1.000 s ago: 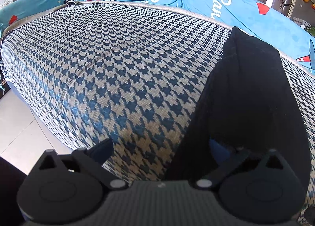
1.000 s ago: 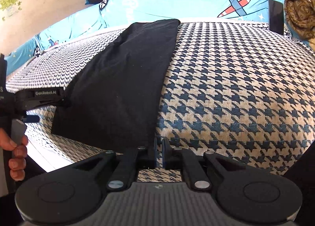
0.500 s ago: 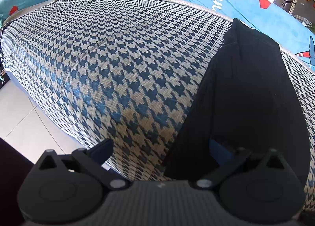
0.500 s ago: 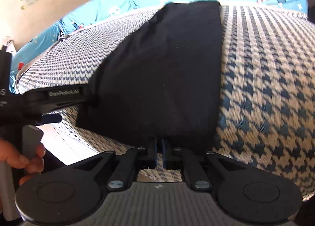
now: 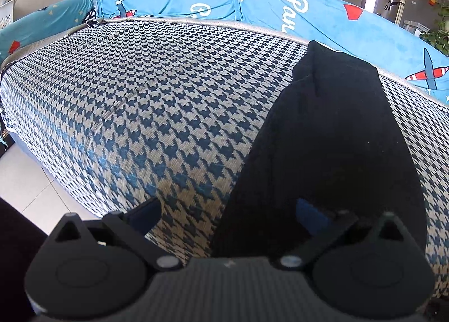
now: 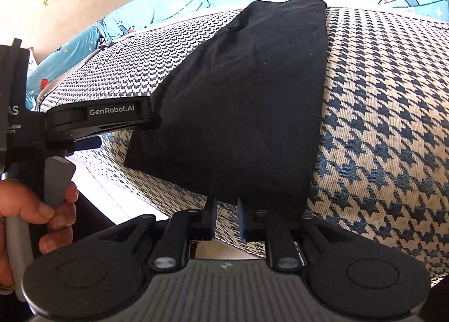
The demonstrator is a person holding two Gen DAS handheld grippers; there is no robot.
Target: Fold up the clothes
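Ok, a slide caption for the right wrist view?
Right gripper at near edge of long black garment on houndstooth cover; left gripper alongside.

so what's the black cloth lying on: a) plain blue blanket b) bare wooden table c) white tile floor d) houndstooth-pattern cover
d: the black cloth is spread over the blue-and-cream houndstooth cover, also seen in the left wrist view.
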